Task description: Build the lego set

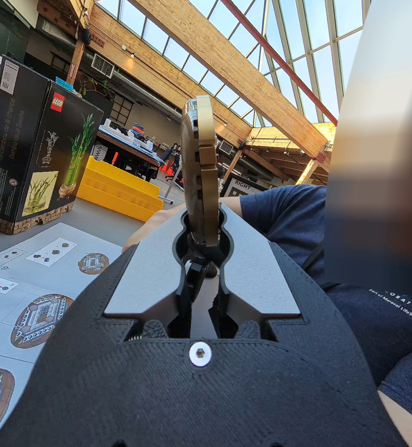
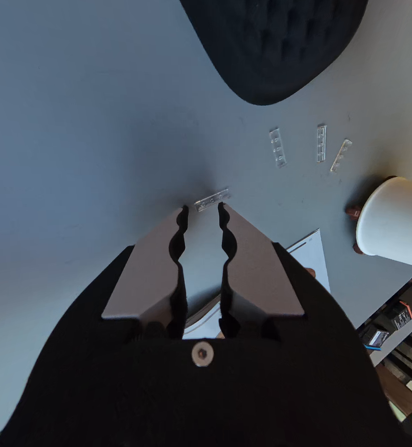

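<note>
My left gripper (image 1: 203, 225) is shut on a round gold-brown lego base (image 1: 200, 167), held on edge and tilted up toward the ceiling. My right gripper (image 2: 202, 207) is open and points down at the grey table (image 2: 79, 145). A clear lego plate (image 2: 212, 199) lies flat just beyond its fingertips, across the gap. Three more clear plates lie further right, the first (image 2: 277, 147), the second (image 2: 321, 143) and the third (image 2: 340, 155). The left gripper's black body (image 2: 272, 43) shows at the top of the right wrist view.
The open instruction booklet (image 1: 30, 278) lies on the table, also under my right gripper (image 2: 311, 256). The black lego box (image 1: 35, 150) and a yellow tray (image 1: 120, 188) stand behind. A white cup (image 2: 393, 222) lies near small brown pieces (image 2: 352, 211). A person in a navy shirt (image 1: 297, 217) sits close. My right fingertips sit around 25 centimeters from my left ones.
</note>
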A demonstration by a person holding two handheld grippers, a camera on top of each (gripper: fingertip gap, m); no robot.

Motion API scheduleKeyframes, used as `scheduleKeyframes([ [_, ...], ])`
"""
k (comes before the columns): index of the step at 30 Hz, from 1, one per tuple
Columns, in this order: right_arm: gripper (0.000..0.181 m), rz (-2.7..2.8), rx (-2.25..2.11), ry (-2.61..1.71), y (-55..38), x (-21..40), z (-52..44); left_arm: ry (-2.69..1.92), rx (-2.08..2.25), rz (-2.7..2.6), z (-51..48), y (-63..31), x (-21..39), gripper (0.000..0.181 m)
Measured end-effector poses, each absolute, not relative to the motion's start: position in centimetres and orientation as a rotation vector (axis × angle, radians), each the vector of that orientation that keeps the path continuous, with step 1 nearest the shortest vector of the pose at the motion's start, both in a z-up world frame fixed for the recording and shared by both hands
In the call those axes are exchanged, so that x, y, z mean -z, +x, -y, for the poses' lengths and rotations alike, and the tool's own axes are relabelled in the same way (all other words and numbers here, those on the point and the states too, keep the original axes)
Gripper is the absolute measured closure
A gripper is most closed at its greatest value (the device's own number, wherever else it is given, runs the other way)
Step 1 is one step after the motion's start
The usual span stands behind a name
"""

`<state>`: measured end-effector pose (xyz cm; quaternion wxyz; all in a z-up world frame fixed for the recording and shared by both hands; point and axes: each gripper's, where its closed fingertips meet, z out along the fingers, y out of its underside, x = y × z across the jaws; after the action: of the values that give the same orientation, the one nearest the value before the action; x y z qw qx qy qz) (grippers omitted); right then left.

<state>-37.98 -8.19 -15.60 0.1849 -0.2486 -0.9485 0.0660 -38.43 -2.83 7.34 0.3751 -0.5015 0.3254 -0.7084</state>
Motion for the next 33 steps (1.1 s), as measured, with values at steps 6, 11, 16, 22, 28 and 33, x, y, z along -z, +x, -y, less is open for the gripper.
scheduleKeyframes([
  [6,0.158,2.732,-0.205,-0.626,-38.25,15.66,8.48,-1.289,1.806,-0.855,3.1,-38.13,-7.33,0.163],
  [11,0.163,2.799,-0.218,-0.639,-38.02,15.8,8.58,-1.289,1.815,-0.847,3.03,-38.24,-7.3,0.163],
  [16,0.161,2.811,-0.235,-0.65,-38.23,15.76,8.56,-1.28,1.813,-0.856,3.26,-38.26,-7.5,0.163],
  [22,0.166,2.85,-0.273,-0.7,-38.01,15.86,8.64,-1.281,1.805,-0.852,3.2,-38.41,-7.52,0.163],
  [28,0.164,2.848,-0.271,-0.687,-38.05,15.82,8.62,-1.282,1.812,-0.859,3.29,-38.26,-7.46,0.163],
  [33,0.16,2.841,-0.286,-0.709,-38.23,15.77,8.48,-1.282,1.813,-0.858,3.29,-38.33,-7.47,0.163],
])
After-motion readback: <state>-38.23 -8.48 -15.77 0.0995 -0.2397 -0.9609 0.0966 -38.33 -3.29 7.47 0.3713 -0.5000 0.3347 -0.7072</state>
